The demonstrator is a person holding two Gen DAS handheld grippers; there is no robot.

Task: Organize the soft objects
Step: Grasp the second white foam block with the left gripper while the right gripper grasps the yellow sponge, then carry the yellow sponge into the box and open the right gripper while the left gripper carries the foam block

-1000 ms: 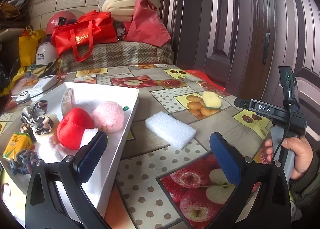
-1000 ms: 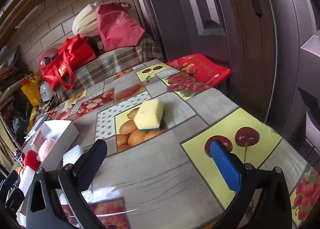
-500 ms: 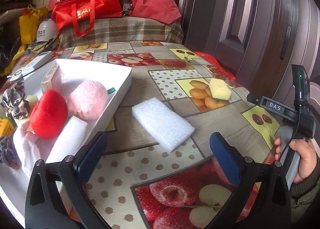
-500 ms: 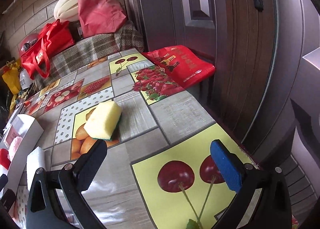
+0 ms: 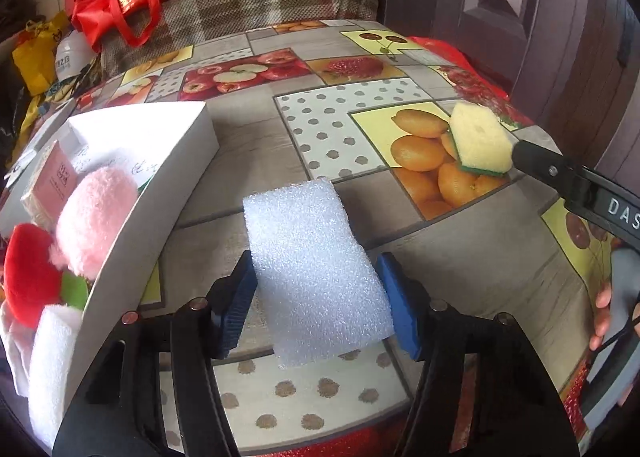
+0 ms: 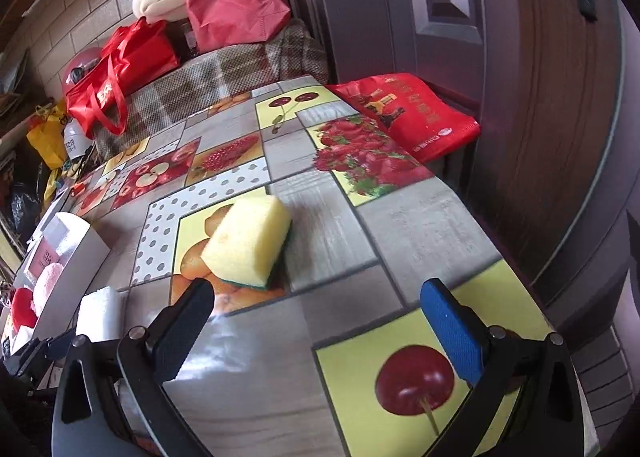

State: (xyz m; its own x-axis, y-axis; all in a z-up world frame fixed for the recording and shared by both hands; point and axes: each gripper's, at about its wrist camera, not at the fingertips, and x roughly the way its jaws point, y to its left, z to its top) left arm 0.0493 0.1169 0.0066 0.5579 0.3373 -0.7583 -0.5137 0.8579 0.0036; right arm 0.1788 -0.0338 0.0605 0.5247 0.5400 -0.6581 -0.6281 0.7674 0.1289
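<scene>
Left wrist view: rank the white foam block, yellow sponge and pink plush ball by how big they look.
1. white foam block, nearest the camera, so inflated
2. pink plush ball
3. yellow sponge, farther off; true order against the ball unsure

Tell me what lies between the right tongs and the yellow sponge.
Only bare fruit-print tablecloth separates the open right tongs from the yellow sponge, seen in the right wrist view.
</scene>
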